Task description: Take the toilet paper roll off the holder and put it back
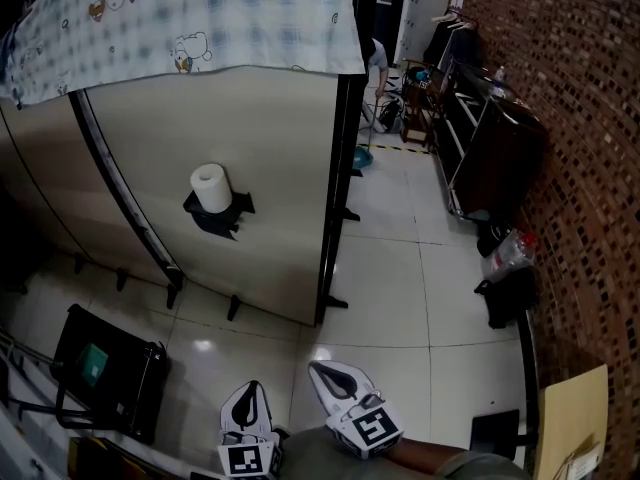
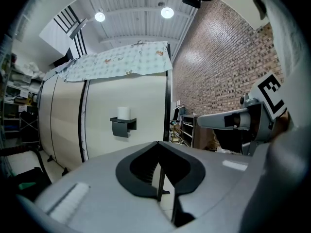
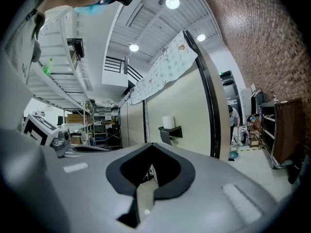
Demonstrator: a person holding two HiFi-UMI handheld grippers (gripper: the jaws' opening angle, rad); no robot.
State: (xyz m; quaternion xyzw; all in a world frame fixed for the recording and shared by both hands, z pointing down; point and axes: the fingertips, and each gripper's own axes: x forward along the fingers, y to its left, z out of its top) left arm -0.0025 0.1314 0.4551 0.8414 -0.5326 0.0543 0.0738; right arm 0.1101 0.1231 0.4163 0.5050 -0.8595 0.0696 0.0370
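Lab/wkshop-type hall w/ brick wall point(image 1: 590, 118), tiled floor point(image 1: 400, 298), stocked metal shelving point(image 3: 80, 123), freestanding partition panel point(image 1: 270, 138) & ceiling spotlights point(image 2: 167, 12).

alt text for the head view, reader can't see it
A white toilet paper roll stands upright on a black holder fixed to a beige partition. At the bottom edge, the left claw and right claw are both shut and empty, well short of it.

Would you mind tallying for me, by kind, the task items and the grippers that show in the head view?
White toilet paper roll: 1
Black wall-mounted holder: 1
Grey two-jaw grippers: 2 (left gripper, right gripper)
Total: 4
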